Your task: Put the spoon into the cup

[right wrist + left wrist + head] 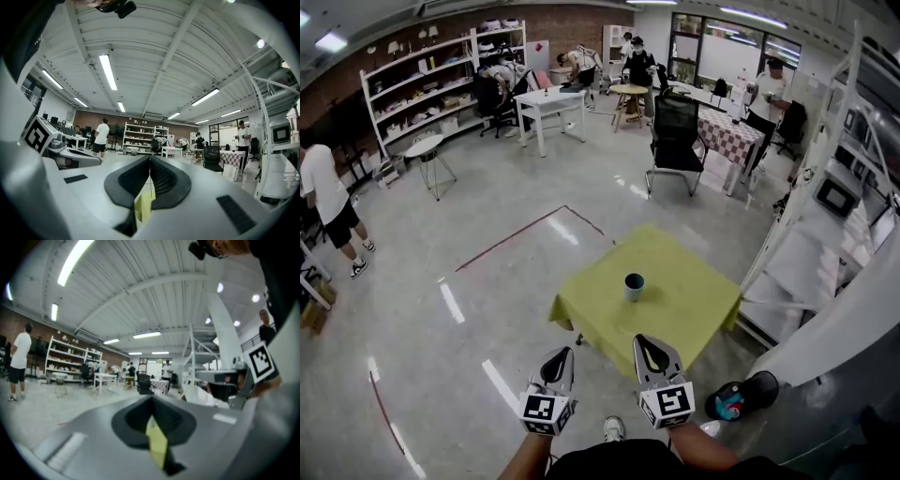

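**Spoon-in-cup: basically not started**

Head view: the cup [635, 286] sits alone on the yellow table [694, 309], ahead of the left gripper [564, 354] and right gripper [644, 342]. I can't spot a spoon anywhere.

Left gripper view: jaws pressed together, nothing in them.

Right gripper view: same deal, clamped on nothing.

So I'd say finding, grabbing and dropping in the spoon is all left.

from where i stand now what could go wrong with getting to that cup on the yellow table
1. No spoon shows on the table or in either gripper, so there may be nothing to put in.
2. The left gripper and right gripper are both shut and would have to open first.
3. The cup stands unsupported; a level approach might tip it.
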